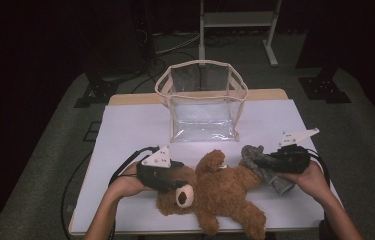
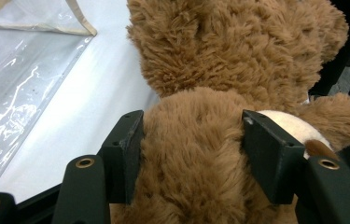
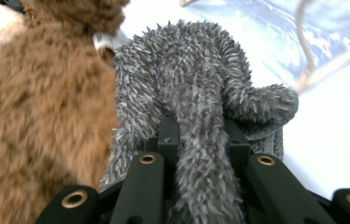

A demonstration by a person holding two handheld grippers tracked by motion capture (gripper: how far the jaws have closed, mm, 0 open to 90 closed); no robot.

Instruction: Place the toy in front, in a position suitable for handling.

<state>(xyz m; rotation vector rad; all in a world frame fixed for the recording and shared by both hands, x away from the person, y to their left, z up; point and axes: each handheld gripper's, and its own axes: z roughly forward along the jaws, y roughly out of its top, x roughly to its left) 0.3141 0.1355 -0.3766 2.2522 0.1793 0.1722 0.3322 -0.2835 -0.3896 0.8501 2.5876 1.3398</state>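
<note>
The left tongs point(image 1: 175, 184) are clamped on the head of the brown teddy bear point(image 1: 215, 192), which sprawls across the near edge of the white surface point(image 1: 125, 130); its long axis runs crosswise, head toward the left hand; the right tongs point(image 1: 262, 161) are pinched tight on a grey plush toy point(image 1: 267, 172) touching the bear's far side; the clear bag point(image 1: 202, 102) stands open-topped straight behind both, so either toy would travel away from the person; the grey one looks lighter and readier.

Counter point(image 1: 125, 125): bare strips left and right of clear bag point(image 1: 202, 102). Centre front blocked: brown teddy bear point(image 1: 215, 192), grey plush point(image 1: 262, 162) touching its side. Bag mouth open, unobstructed.
</note>
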